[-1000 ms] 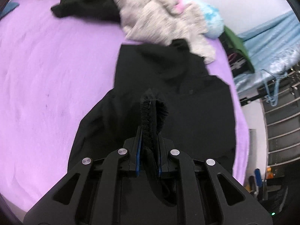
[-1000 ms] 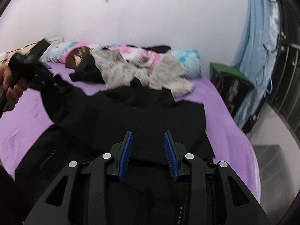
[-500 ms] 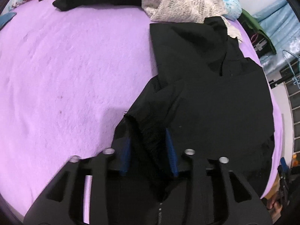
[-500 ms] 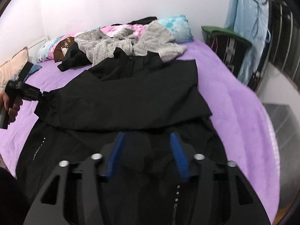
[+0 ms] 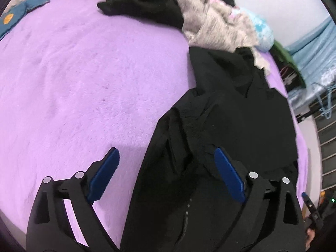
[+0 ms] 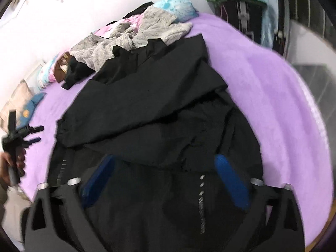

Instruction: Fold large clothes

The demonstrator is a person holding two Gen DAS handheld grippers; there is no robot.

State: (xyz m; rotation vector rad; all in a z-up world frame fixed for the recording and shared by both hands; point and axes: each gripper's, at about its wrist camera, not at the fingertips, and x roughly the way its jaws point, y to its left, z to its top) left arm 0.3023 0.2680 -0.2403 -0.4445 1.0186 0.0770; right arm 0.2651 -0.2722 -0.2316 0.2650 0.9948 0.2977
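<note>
The black jacket [image 6: 147,113] is lying spread on the purple bed [image 5: 84,79], one sleeve folded across its body, probably so that a narrower shape is being made. The left gripper [image 5: 166,157] is being held over the jacket's edge, its jaws just opened wide, nothing pinched. The right gripper [image 6: 166,166] is likewise being held spread above the hem. Only the right view is showing the person's hand [image 6: 14,161]; the grey garment [image 5: 214,27] is lying beyond.

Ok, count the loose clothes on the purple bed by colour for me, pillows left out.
Black: 2, the spread jacket and a crumpled black garment
Grey: 1, the fuzzy grey garment
Total: 3 that I can tell apart; the heap may hide more.
</note>
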